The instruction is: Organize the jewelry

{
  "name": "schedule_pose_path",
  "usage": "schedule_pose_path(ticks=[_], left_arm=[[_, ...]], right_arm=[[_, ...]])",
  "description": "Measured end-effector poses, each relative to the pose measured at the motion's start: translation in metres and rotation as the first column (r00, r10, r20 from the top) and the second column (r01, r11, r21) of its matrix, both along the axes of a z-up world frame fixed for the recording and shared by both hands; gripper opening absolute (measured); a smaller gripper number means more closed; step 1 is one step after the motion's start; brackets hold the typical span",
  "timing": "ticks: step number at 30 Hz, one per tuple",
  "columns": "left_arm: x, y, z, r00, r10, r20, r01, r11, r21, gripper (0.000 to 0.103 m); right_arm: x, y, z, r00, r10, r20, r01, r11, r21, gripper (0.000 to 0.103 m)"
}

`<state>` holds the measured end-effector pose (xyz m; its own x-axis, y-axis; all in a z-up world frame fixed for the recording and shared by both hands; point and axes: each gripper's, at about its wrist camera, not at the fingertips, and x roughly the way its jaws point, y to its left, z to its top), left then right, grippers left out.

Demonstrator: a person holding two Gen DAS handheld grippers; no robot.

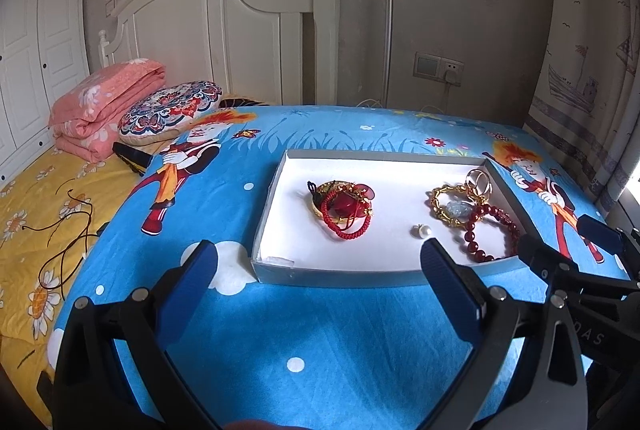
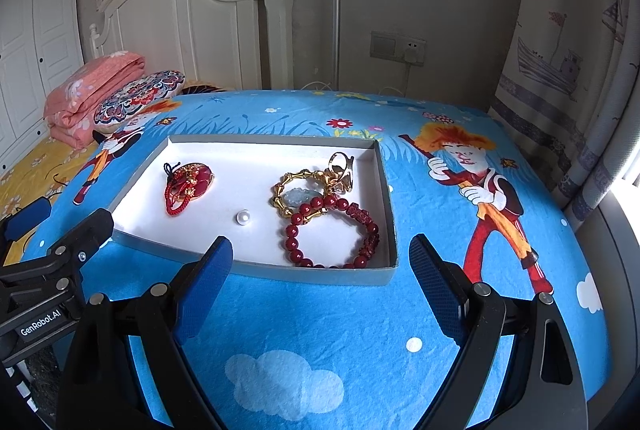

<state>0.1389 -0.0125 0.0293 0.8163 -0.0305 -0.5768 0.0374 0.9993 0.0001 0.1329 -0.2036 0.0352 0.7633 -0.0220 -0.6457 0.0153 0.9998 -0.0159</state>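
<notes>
Currently both tools idle, left gripper (image 1: 320, 254) and right gripper (image 2: 320, 250) fingers spread wide, holding nothing, near edge of shallow tray (image 2: 256, 268) on blue cloth (image 2: 340, 330), inside: red cord bundle (image 2: 186, 186) left, pearl (image 2: 243, 217) centre, red bead bracelet (image 2: 332, 226) and gold chain (image 2: 298, 190) right.

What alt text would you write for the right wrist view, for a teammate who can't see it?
A shallow white tray on a blue cartoon-print cloth holds a red bead bracelet, a gold bracelet, a red cord piece and a loose pearl. The right hand-held gripper is open at the tray's near edge, holding nothing.
</notes>
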Motion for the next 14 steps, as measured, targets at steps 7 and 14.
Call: schedule_pose_path(ticks=[7, 14], left_arm=[[0.007, 0.002, -0.001, 1.000, 0.008, -0.005, -0.008, 1.000, 0.005, 0.098], [0.043, 0.054, -0.004, 0.994, 0.035, -0.106, -0.030, 0.998, 0.050, 0.098]], right_arm=[[0.001, 0.000, -0.001, 1.000, 0.003, -0.008, -0.003, 1.000, -0.007, 0.084], [0.021, -0.076, -0.005, 0.991, -0.121, -0.057, 0.120, 0.992, -0.026, 0.084]])
